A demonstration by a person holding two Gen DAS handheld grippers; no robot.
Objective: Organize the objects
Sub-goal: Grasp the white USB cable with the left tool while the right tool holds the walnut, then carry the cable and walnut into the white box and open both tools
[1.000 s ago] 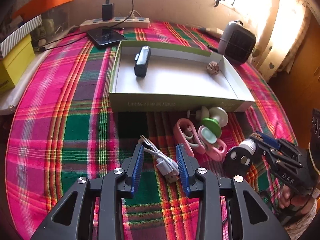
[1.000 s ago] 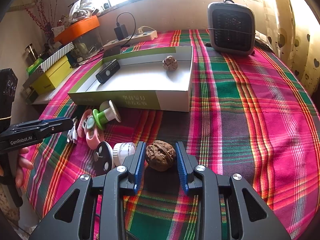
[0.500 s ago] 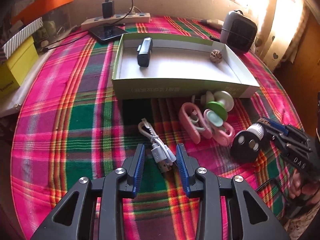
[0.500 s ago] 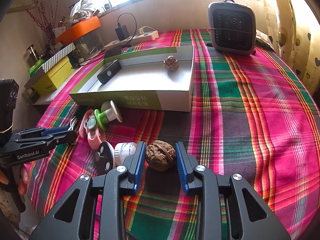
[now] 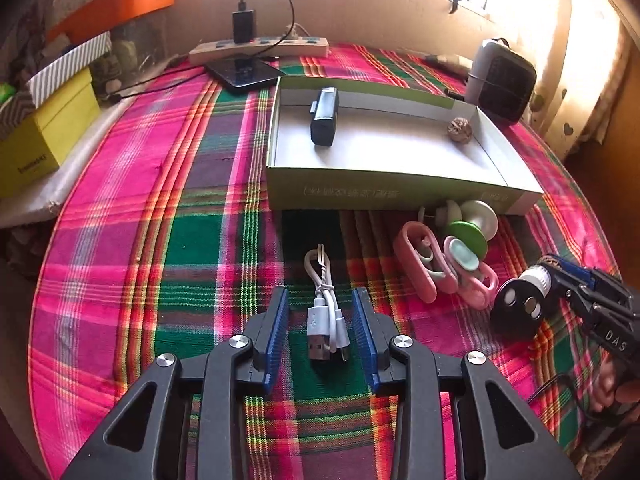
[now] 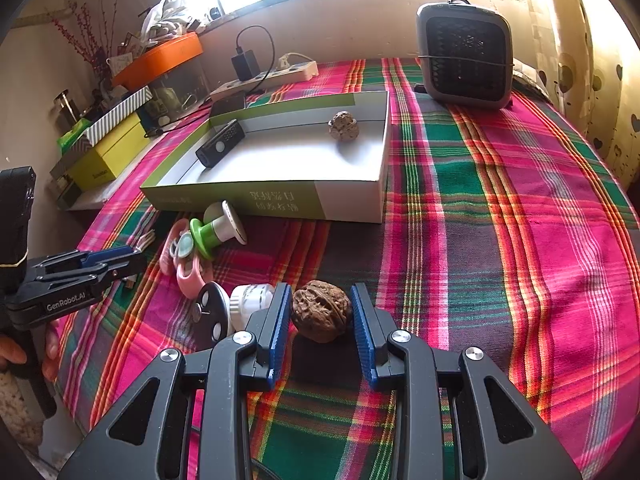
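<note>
Right now my left gripper (image 5: pixel 322 322) has its jaws apart around a coiled white USB cable (image 5: pixel 326 312) on the plaid tablecloth (image 5: pixel 160 240). At two o'clock, my right gripper (image 6: pixel 320 316) straddles, unclamped, a wrinkled brown walnut (image 6: pixel 321 312).

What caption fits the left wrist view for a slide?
Open left gripper straddles a coiled white USB cable on the plaid cloth, short of the open green box.
</note>
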